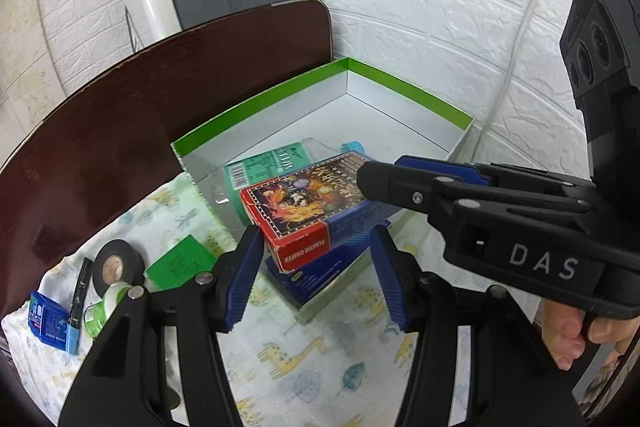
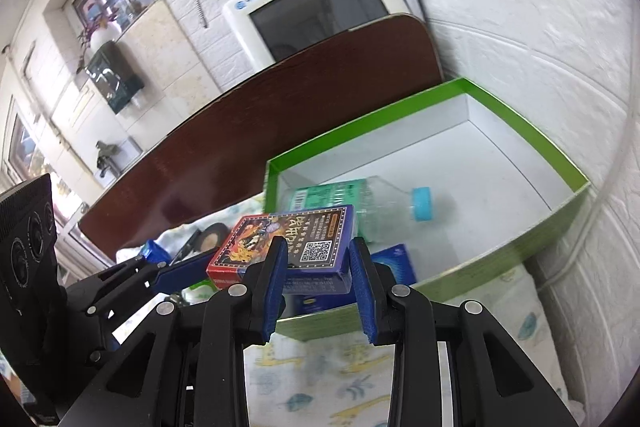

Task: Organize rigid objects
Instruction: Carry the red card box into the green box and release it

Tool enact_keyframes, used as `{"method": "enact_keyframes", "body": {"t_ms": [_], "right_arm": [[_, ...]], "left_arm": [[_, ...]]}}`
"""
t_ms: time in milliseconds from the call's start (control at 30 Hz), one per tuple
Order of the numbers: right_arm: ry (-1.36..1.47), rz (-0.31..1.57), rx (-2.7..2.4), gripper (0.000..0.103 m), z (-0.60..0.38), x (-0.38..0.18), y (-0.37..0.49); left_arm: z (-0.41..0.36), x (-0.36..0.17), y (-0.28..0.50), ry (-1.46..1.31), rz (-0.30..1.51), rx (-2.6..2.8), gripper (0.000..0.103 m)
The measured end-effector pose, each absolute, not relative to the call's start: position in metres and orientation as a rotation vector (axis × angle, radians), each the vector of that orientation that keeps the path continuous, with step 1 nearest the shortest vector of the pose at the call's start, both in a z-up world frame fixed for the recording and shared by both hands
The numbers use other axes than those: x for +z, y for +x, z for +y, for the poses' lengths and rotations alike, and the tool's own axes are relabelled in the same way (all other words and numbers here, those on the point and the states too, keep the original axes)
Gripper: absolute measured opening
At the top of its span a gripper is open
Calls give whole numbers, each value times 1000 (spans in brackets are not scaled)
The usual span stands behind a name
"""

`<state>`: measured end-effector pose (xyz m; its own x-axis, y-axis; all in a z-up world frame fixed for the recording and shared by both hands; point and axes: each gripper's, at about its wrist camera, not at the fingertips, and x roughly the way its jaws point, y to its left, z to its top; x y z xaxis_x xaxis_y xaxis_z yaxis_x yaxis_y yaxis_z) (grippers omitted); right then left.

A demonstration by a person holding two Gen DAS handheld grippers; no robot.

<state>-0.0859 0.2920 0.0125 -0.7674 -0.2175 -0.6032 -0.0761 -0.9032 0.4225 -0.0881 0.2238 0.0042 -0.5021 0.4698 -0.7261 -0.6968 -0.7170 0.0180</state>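
Note:
A red and blue card box (image 1: 308,205) is held over the near edge of a green-rimmed white box (image 1: 404,93). My right gripper (image 2: 318,267) is shut on the card box (image 2: 288,243); it also shows from the side in the left wrist view (image 1: 380,183). My left gripper (image 1: 316,259) is open and empty just in front of the card box. Inside the green box (image 2: 576,183) lie a clear bottle with a blue cap (image 2: 422,203) and a blue packet (image 2: 394,261). The bottle (image 1: 276,163) and blue packet (image 1: 320,277) also show in the left wrist view.
On the giraffe-print cloth (image 1: 312,359) at the left lie a black tape roll (image 1: 116,265), a green card (image 1: 180,261), a blue packet (image 1: 46,321), a blue pen (image 1: 78,305) and a small green-capped bottle (image 1: 102,309). A dark wooden board (image 1: 160,99) and white wall stand behind.

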Motion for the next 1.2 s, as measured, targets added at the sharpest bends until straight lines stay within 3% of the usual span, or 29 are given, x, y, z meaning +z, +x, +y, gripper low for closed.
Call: {"method": "enact_keyframes", "body": {"t_ms": [833, 1200], "right_arm": [[1105, -740, -2750, 34, 319, -22, -126], [1096, -703, -2707, 34, 309, -22, -140]], "left_arm": [[254, -25, -137, -1099, 437, 2199, 53], [257, -15, -137, -1027, 481, 2178, 54]]}}
